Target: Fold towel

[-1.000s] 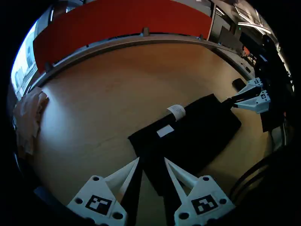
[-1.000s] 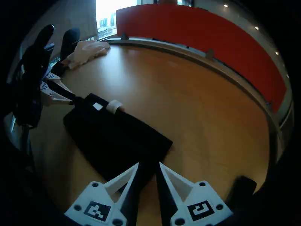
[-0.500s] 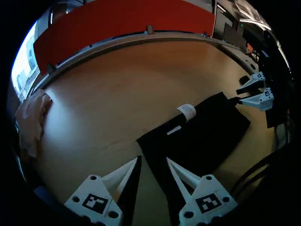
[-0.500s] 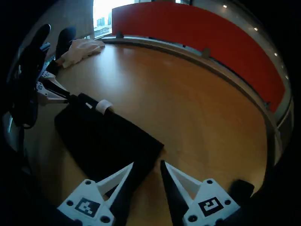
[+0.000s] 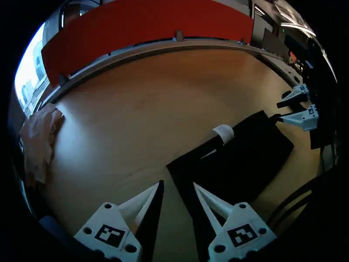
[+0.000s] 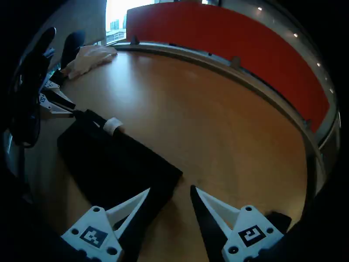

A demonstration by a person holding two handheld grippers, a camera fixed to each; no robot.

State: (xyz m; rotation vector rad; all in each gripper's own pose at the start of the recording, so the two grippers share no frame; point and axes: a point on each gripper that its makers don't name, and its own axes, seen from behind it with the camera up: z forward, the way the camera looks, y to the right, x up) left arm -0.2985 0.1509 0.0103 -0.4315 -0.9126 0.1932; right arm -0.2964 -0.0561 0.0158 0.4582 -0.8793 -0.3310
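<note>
My left claw (image 5: pixel 174 188): fingers spread wide, pinching nothing. The near corner of the towel lies on the table just ahead of the tips, towards the right-hand finger. I cannot tell whether that finger touches the cloth.
My right claw (image 6: pixel 170 190): fingers also parted, gripping nothing. The other end corner of the towel points into the gap between the tips. The left-hand finger crosses the towel's edge in the right gripper view, but I cannot tell whether it touches.
The towel (image 5: pixel 235 161): black, folded into a long rectangle and lying flat on the table. It runs slantwise from one claw to the other.
White label (image 5: pixel 223 131): a small pale tag on the towel's long edge that faces the partition, nearer my left claw's end.
Right claw from my left gripper view: far off at the right, white fingers apart, tips just beside the towel's far corner.
Left claw from my right gripper view: far off at the left, tips just beside the towel's corner there.
Table (image 5: pixel 131 105): light brown wood.
Pale cloth (image 5: pixel 38 137): crumpled at the table's edge, well apart from the towel.
Red partition (image 5: pixel 144 26): standing along the table's far side.
Small dark thing (image 6: pixel 275 218): on the table beside my right claw. I cannot tell what it is.
</note>
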